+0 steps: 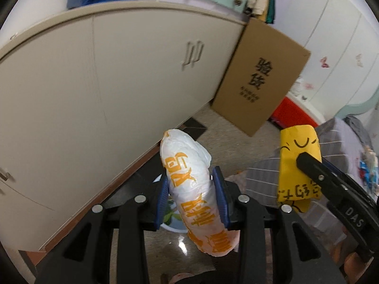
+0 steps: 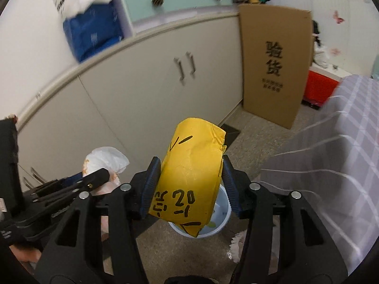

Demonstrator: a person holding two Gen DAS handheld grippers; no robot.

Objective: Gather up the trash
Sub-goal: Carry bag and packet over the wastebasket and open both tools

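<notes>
My left gripper (image 1: 192, 195) is shut on a white wrapper with orange print (image 1: 191, 184), held upright above the floor. My right gripper (image 2: 189, 189) is shut on a crumpled yellow wrapper with black marks (image 2: 191, 165). The yellow wrapper also shows in the left wrist view (image 1: 297, 163), to the right of the white one. The white wrapper shows in the right wrist view (image 2: 106, 161), to the left. A small light blue bin (image 2: 222, 215) stands on the floor below both grippers; its rim also shows in the left wrist view (image 1: 171, 227).
A long beige cabinet (image 1: 106, 94) runs along the left. A flat cardboard box (image 1: 260, 78) leans at its end, with a red crate (image 1: 291, 114) behind. A grey checked cloth (image 2: 331, 165) hangs at the right. The floor is speckled stone.
</notes>
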